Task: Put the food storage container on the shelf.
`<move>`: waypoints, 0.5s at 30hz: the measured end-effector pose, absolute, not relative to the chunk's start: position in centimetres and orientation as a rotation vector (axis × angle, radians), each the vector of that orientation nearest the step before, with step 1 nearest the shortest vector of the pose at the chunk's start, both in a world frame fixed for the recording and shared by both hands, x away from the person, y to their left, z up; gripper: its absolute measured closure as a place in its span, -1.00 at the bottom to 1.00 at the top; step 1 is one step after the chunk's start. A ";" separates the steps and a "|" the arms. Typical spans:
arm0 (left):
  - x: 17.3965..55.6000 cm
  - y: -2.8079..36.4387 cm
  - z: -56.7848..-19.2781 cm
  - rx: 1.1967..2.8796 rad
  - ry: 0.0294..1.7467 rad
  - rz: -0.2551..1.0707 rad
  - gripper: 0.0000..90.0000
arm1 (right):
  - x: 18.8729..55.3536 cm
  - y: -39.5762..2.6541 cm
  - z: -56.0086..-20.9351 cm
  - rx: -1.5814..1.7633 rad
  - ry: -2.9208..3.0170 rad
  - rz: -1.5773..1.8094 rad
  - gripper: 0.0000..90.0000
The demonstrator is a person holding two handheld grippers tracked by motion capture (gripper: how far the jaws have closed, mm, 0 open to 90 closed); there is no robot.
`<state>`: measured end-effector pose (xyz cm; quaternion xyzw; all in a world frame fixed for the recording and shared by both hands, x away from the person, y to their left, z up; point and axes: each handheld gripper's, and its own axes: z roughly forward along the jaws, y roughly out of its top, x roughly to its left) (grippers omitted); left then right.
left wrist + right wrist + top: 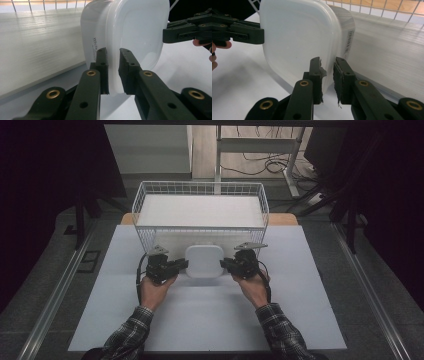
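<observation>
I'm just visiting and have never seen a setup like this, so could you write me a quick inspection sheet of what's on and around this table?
Surface: white sheet covering the table, bare apart from the items below.
Job's things: white plastic box with a lid, held between both tools just in front of the wire basket; the basket holds a white board.
Clutter: nothing seen.
Grippers: left tool clamped on the box's left rim, right tool clamped on its right rim, each in a person's hand.
Cables: a black cable trails from the left tool; loose cables lie on the floor behind.
Surroundings: dark room, metal rails along both sides, desk frame behind.
</observation>
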<state>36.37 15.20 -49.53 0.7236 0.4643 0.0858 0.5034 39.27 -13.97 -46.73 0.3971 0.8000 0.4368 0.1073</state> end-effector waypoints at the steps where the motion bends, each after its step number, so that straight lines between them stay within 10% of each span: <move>1: 36.5 15.2 -49.6 1.746 1.121 0.202 0.75 | 39.5 -14.0 -46.9 1.178 2.352 1.281 0.69; 15: 37.5 14.9 -50.2 1.757 1.114 0.282 0.68 | 40.9 -14.0 -47.5 1.171 2.363 1.263 0.59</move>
